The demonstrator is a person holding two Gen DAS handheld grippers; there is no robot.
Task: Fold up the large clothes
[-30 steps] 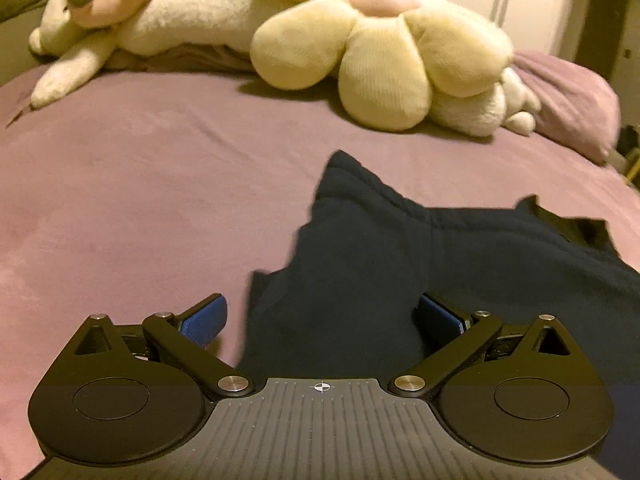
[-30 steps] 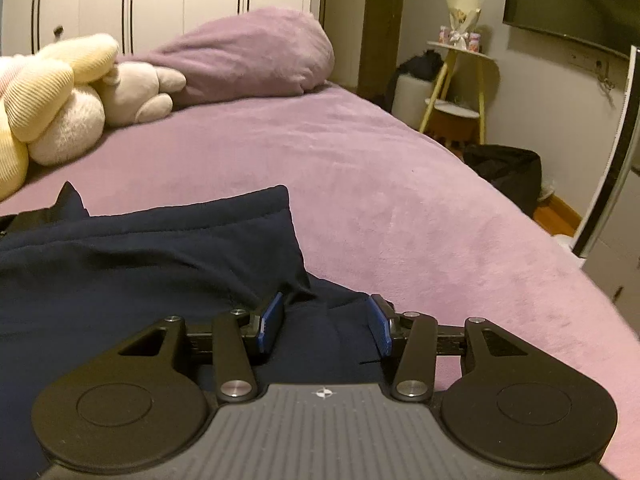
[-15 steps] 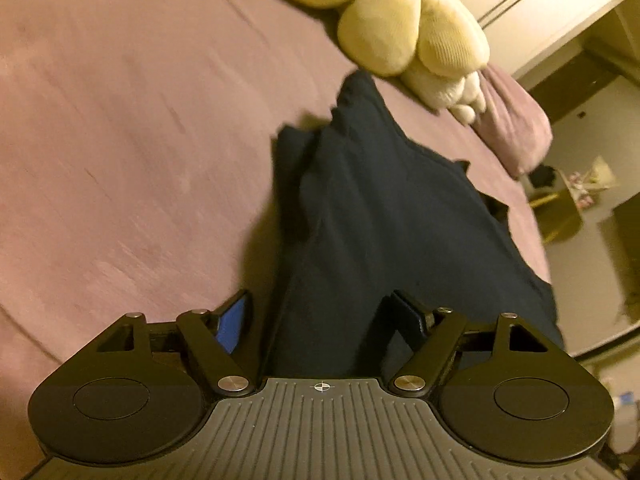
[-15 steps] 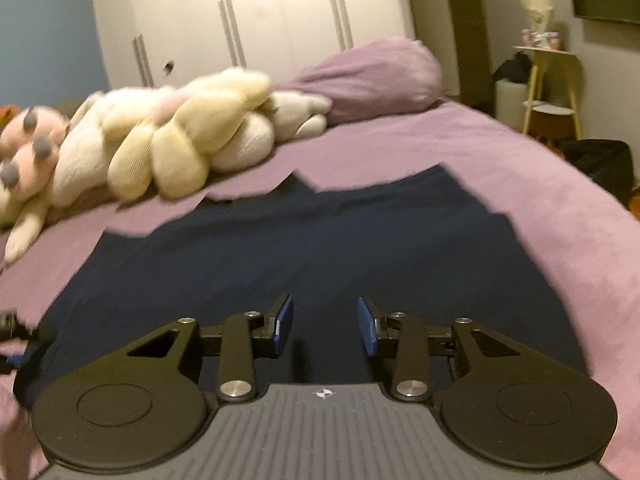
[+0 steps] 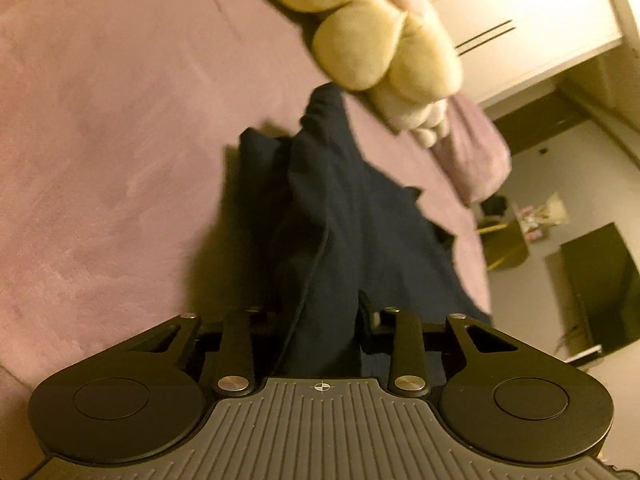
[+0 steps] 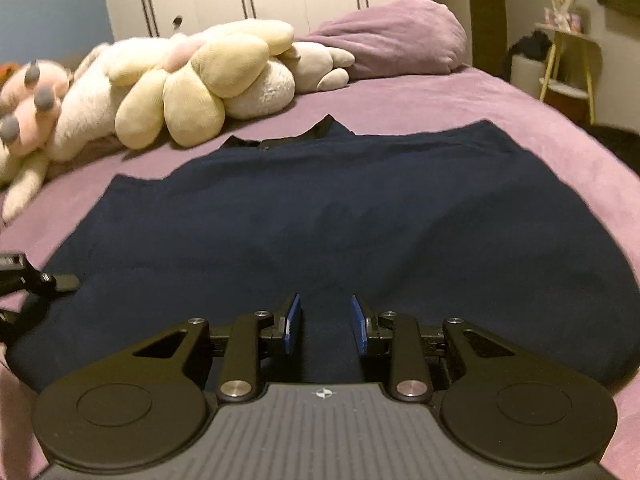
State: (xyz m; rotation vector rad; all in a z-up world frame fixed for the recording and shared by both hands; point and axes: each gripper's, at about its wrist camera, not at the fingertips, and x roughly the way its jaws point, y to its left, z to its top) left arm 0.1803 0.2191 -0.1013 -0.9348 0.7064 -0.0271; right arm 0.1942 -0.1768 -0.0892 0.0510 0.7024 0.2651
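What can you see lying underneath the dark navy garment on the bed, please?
The navy garment lies spread on the purple bedcover, which shows all around its edges. Whatever else might sit beneath the cloth is covered and cannot be seen.

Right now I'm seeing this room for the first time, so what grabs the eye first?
A dark navy cloth garment lies spread across the mauve plush bedspread. Behind it, cream and yellow plush toys are piled toward the bed's head. The left gripper has just been closing, with a bunched fold between its fingers.

I can read no words, numbers or brand names anywhere; my tongs carry only a small crosshair mark on the grey ribbed plate (image 6: pixel 323 393).
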